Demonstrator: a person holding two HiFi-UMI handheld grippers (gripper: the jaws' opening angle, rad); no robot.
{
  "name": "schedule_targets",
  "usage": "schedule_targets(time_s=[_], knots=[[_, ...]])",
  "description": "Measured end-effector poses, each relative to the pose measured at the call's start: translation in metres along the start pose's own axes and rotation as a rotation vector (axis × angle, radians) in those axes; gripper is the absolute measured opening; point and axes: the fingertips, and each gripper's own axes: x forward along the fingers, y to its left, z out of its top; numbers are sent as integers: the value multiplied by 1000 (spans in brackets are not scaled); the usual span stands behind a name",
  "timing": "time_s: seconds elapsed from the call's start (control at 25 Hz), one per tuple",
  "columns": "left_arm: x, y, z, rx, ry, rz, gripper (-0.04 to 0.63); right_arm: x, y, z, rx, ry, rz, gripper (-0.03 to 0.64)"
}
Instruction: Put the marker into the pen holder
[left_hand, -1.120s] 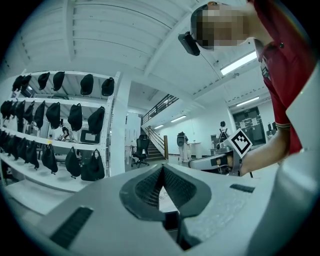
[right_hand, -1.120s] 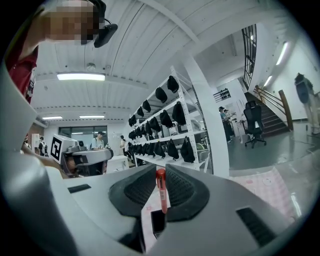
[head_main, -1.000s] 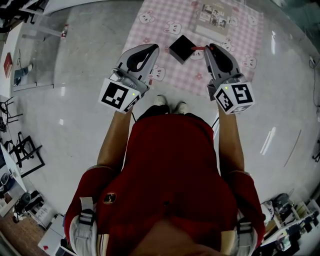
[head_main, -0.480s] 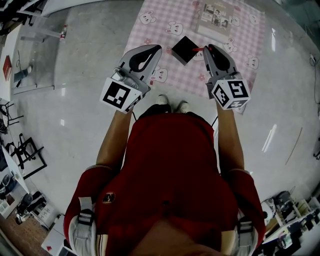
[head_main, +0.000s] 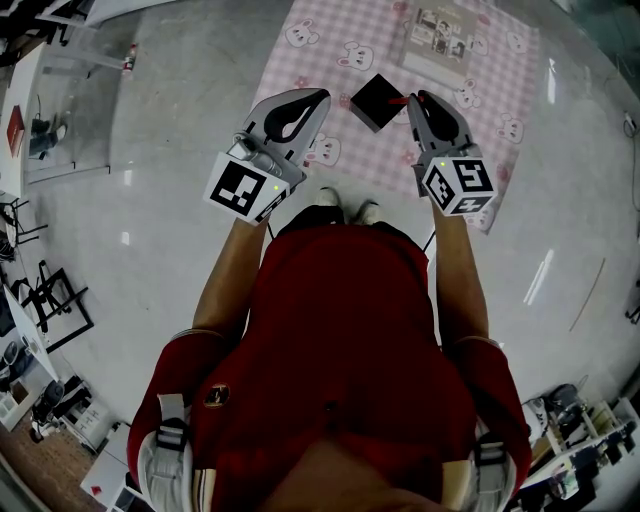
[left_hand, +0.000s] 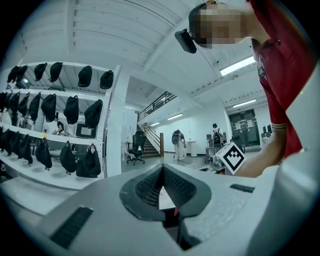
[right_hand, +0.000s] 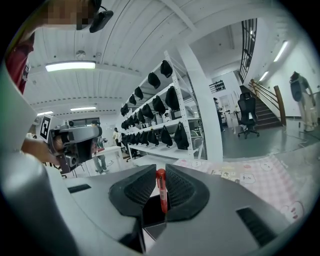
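While the right gripper's (head_main: 414, 100) fingers (right_hand: 182, 192) press closed on a slim red marker (right_hand: 161, 192), holding it upright between their ribbed pads, its lower end hangs over the dark mouth of a square black pen holder (head_main: 375, 100). From the head view the marker meets the holder's right corner; whether it has passed the rim I cannot tell. That holder sits turned like a diamond, one corner toward the person, on a pink checked mat (head_main: 330, 30) printed with rabbits. Checked cloth shows on every side of it. Just left of the holder, not touching it, the left gripper (head_main: 318, 98) hangs with its fingers (left_hand: 185, 187) meeting at the tips, nothing held. A printed card (head_main: 440, 35) lies farther up the mat, well apart. Beyond the mat's edges spreads a glossy pale surface (head_main: 180, 150).
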Motion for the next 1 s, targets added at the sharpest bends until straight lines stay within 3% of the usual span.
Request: schedule_targets(time_s=[1.0], knots=[[4,-6,-11,-25,16,-15,6,28,-14,-55,-43,119,-19,54]])
